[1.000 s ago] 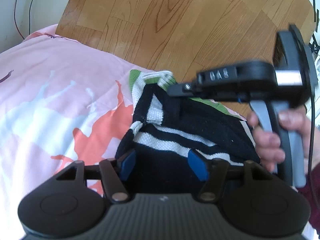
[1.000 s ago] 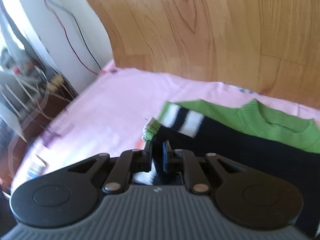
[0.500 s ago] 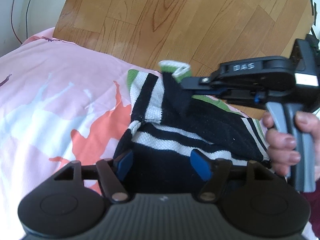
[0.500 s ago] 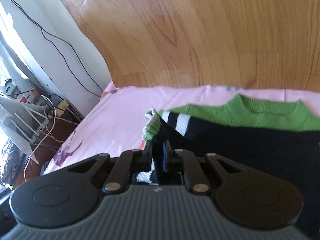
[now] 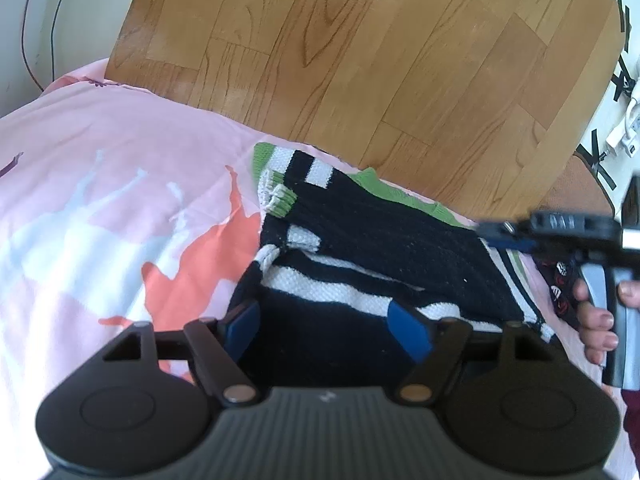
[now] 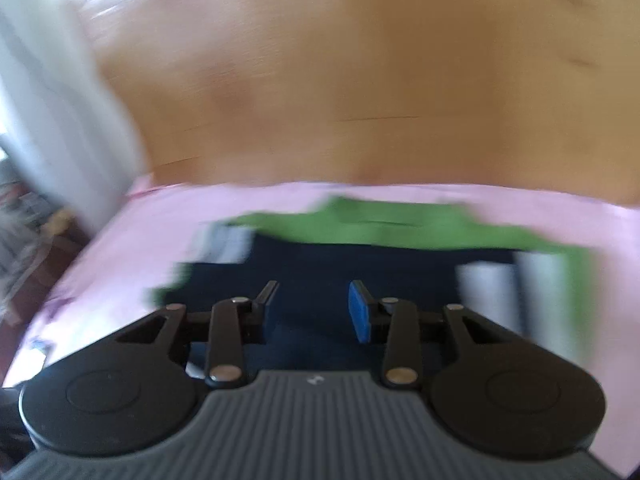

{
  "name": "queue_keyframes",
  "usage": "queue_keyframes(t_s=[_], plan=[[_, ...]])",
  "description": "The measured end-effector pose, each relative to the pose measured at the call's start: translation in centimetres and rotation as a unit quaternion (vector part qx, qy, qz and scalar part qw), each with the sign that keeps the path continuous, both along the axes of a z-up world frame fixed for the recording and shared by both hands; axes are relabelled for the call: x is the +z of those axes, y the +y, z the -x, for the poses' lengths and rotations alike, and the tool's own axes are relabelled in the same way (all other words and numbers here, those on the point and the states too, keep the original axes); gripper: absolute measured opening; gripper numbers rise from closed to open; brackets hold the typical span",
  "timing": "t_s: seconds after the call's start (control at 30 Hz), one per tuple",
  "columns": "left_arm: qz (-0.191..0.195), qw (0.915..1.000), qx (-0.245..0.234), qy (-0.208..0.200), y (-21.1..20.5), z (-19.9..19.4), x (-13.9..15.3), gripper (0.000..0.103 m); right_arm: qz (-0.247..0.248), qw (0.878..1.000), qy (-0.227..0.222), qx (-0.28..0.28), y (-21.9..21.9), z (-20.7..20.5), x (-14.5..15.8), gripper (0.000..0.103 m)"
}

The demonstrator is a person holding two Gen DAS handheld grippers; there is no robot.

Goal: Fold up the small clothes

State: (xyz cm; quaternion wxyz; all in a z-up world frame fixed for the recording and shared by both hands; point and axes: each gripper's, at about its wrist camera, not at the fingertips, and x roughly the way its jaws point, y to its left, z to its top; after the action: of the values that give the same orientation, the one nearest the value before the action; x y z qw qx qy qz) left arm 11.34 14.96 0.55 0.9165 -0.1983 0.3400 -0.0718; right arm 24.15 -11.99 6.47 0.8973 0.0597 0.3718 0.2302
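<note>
Nearest my left tongs (image 5: 326, 326), the one small sweater (image 5: 380, 248) lay directly under and ahead of the blue pads (image 5: 408, 330), partly folded, black with white stripes and green trim. Those tongs stood wide and were opening further, gripping nothing, the knit lying below the gap. My right tongs (image 6: 314, 308) hovered over the sweater's black body (image 6: 360, 264), their jaws parted and opening, nothing pinched between them; that view was blurred. From the left, I saw the right tongs (image 5: 504, 236) past the sweater's right side, one hand (image 5: 600, 320) on the handle. The sweater lay near the bed's (image 5: 100, 200) far edge, wooden floor (image 5: 360, 60) beyond.
</note>
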Motion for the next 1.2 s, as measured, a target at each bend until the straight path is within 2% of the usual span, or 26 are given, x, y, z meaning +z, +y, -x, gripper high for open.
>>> queue_keyframes(t_s=[0.07,0.13,0.17,0.23,0.27,0.4,0.47,0.6,0.67,0.77,0.93,0.97,1.0,1.03,1.07,1.2], plan=[[-0.002,1.0,0.0,0.001,-0.1,-0.1,-0.1,0.073,0.026,0.998,0.013,-0.052,-3.4,-0.7,-0.8,0.039],[-0.007,1.0,-0.001,0.002,-0.3,-0.2,-0.1,0.074,0.068,0.992,0.017,-0.108,-6.5,-1.7,-2.4,0.032],[-0.01,0.9999,-0.002,0.002,-0.3,-0.2,-0.2,0.074,0.064,0.99,0.012,-0.127,-7.9,-2.2,-2.9,0.041],[-0.019,0.9998,-0.004,0.0,-0.5,-0.2,-0.3,0.076,0.018,0.989,0.02,-0.148,-9.8,-2.8,-3.3,0.039],[-0.024,0.9997,-0.005,-0.001,-0.7,-0.2,-0.3,0.076,0.019,0.988,0.019,-0.154,-9.8,-2.9,-3.3,0.039],[-0.039,0.9992,-0.01,-0.004,-1.1,-0.2,-0.3,0.078,0.084,0.987,-0.011,-0.133,-7.5,-1.9,-2.6,0.041],[-0.042,0.9991,-0.011,-0.005,-1.1,-0.1,-0.3,0.078,0.074,0.989,-0.019,-0.13,-8.4,-1.2,-2.0,0.041],[-0.039,0.9992,-0.01,-0.004,-1.0,-0.2,-0.3,0.078,0.036,0.986,-0.033,-0.158,-11.2,-0.1,-0.3,0.044],[-0.038,0.9992,-0.009,-0.004,-1.1,-0.2,-0.3,0.078,0.036,0.985,-0.03,-0.168,-12.1,-0.1,0.1,0.045],[-0.038,0.9992,-0.009,-0.004,-1.1,-0.2,-0.4,0.078,0.046,0.984,-0.023,-0.169,-12.4,-0.7,-0.2,0.047],[-0.043,0.999,-0.01,-0.005,-1.2,-0.1,-0.4,0.079,0.014,0.989,0.005,-0.146,-11.0,-1.6,-1.4,0.051],[-0.044,0.999,-0.011,-0.005,-1.3,-0.1,-0.4,0.079,0.01,0.99,0.015,-0.138,-10.7,-2.0,-1.8,0.05],[-0.044,0.9989,-0.011,-0.005,-1.3,-0.1,-0.4,0.079,0.011,0.991,0.027,-0.129,-10.2,-2.4,-2.4,0.043],[-0.045,0.9989,-0.011,-0.006,-1.3,-0.1,-0.4,0.079,0.02,0.992,0.022,-0.126,-9.7,-2.5,-2.8,0.022],[-0.045,0.9989,-0.011,-0.006,-1.3,-0.2,-0.4,0.079,0.027,0.993,0.009,-0.118,-9.2,-2.3,-2.6,0.007],[-0.052,0.9985,-0.013,-0.007,-1.4,-0.2,-0.5,0.079,0.089,0.986,-0.038,-0.137,-7.9,-2.4,-2.3,0.005]])
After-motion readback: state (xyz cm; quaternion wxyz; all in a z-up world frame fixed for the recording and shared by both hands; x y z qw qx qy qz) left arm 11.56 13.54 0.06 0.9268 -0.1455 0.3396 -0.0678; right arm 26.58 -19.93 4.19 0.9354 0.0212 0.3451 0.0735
